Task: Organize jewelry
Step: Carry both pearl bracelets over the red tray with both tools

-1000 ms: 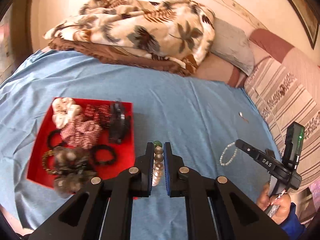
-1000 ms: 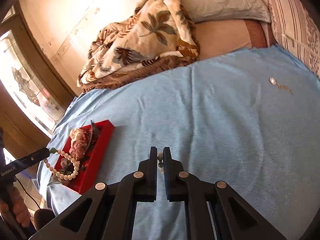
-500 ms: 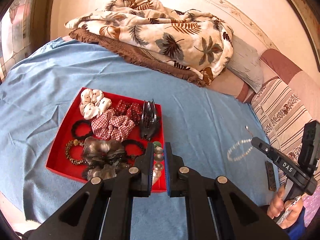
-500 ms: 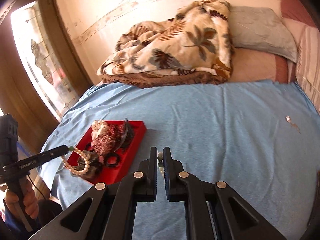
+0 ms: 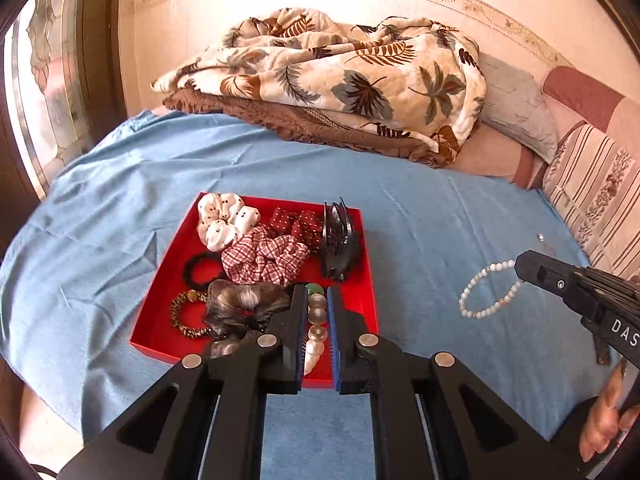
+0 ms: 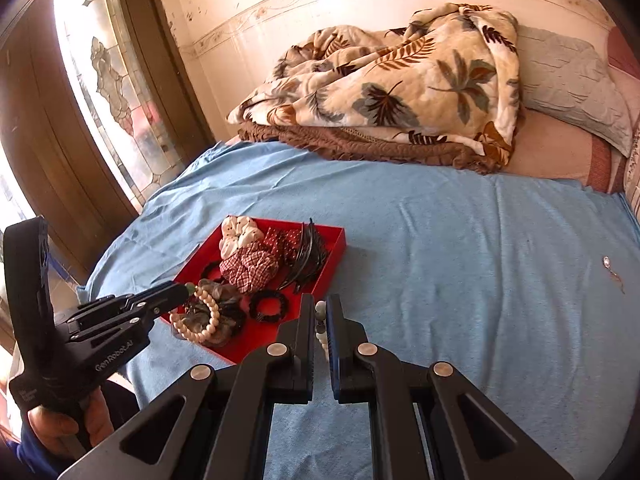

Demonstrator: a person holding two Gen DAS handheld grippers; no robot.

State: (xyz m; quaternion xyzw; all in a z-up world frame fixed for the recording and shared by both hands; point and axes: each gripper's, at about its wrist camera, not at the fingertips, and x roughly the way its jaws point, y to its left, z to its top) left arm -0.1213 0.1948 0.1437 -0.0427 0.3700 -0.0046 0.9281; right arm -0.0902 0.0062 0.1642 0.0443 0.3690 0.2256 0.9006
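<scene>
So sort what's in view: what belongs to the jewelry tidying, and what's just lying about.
Job:
- cream bead bracelet, in left gripper
- white bead bracelet, in right gripper
- red tray
- small earring

Lying about:
- leaf-print blanket
- grey pillow

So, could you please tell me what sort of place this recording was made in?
Most likely a home bedroom: the work surface is a bed with a light blue bedsheet, a crumpled leaf-patterned blanket beside a grey-blue pillow, and a stained-glass door.

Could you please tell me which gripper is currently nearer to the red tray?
Left. The left gripper hangs over the red tray's near corner; the right gripper is off to its right above the blue sheet.
</scene>
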